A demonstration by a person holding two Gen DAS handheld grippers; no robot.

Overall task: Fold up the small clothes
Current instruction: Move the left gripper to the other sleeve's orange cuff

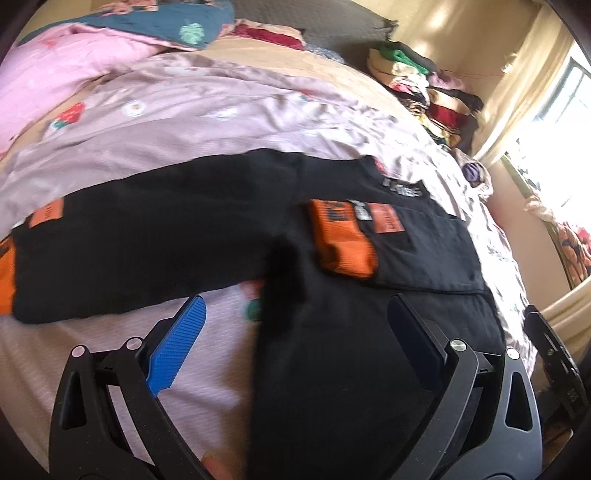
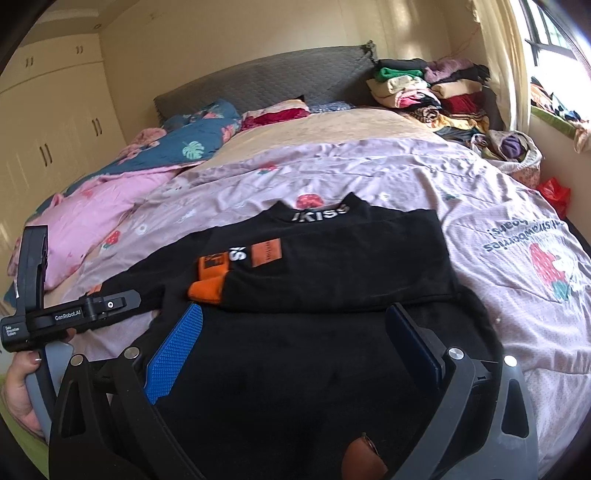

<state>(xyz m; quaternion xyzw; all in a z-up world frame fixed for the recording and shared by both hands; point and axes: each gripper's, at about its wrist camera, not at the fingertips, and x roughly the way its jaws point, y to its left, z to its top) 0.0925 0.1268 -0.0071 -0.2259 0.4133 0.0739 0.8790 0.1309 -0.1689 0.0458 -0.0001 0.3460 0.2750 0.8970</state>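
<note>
Black shirt [image 2: 332, 258] collar reads "KISS" upside down.

Both hand-held grippers, left [image 1: 295, 332] and right [image 2: 295, 332], gape empty.

**Daylight from the right, left cam is smeary**

Light's all natural, pouring in from the window [image 2: 554, 33] on the right; it's totally blown out in the left wrist view, just white glare; the curtain [image 1: 517, 96] glows too. Warm patches land on the wall [image 2: 417, 26]; the bed cover [image 2: 406, 177] is evenly lit with soft shadows only. The black shirt [image 2: 332, 251] swallows detail, folds barely readable. Left wrist view has clear motion blur; right wrist view is sharper. Heavy fisheye bending, dark vignette in the corners on both.
</note>
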